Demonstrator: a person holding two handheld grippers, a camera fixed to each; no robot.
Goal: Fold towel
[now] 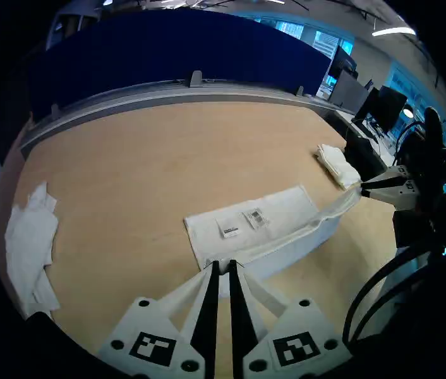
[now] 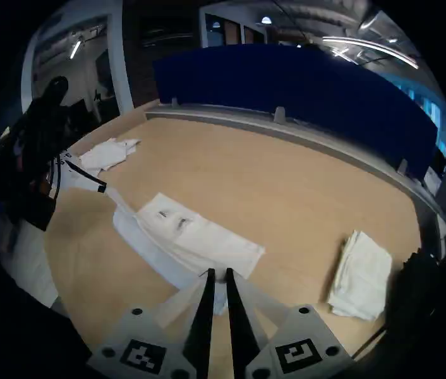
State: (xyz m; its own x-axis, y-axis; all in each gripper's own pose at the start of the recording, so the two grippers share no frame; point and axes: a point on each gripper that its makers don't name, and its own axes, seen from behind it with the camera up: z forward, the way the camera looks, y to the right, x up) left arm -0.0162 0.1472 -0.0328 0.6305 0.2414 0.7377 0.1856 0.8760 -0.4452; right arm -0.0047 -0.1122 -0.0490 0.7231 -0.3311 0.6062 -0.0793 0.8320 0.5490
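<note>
A white towel [image 1: 258,221] with two small labels lies spread on the wooden desk [image 1: 160,158]. Its near long edge is lifted and stretched between both grippers. My left gripper [image 1: 223,265] is shut on one corner of that edge. In the left gripper view my right gripper [image 1: 365,189] pinches the other corner at the right. In the right gripper view the towel [image 2: 191,240] runs toward the left, my right gripper [image 2: 218,273] is shut on its corner, and my left gripper [image 2: 100,185] holds the far corner.
A folded white towel [image 1: 337,165] [image 2: 362,275] lies beside the right gripper. A crumpled white towel [image 1: 30,243] [image 2: 109,153] lies at the desk's other end. A blue divider [image 1: 172,50] closes the back. Monitors [image 1: 384,104] stand beyond the desk.
</note>
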